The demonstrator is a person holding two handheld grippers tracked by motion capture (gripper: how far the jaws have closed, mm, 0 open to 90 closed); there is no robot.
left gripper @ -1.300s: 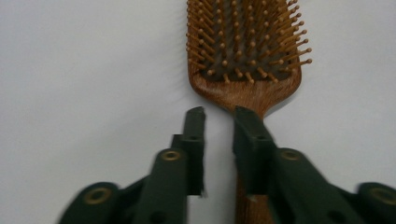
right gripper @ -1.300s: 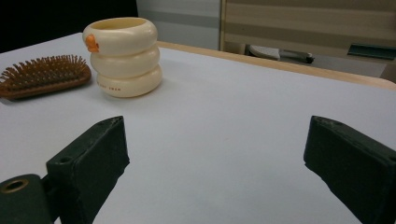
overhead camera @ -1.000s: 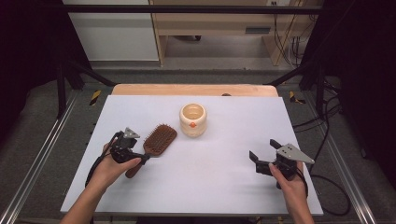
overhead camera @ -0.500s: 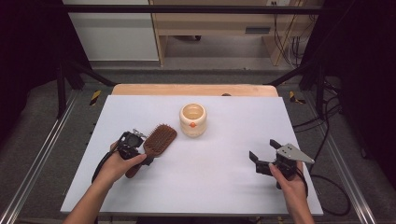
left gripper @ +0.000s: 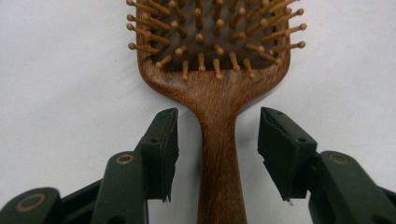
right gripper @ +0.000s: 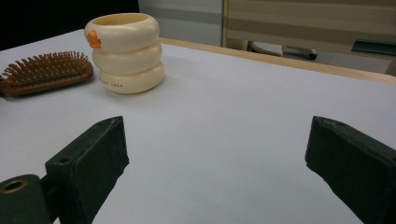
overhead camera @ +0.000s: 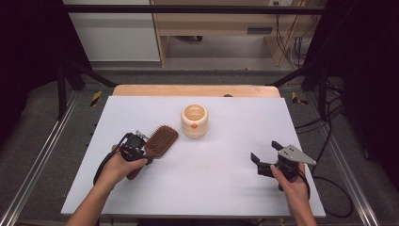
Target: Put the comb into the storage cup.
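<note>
The brown hairbrush [overhead camera: 157, 143] lies flat on the white table [overhead camera: 216, 188], bristles up, at the left. The left gripper [left gripper: 217, 154] has just been closing around its handle, but both pads sit a little apart from the wood. A cream ringed cup [overhead camera: 194, 121] stands near the brush head. The right gripper [overhead camera: 266, 157] waits wide open and empty, well apart.
</note>
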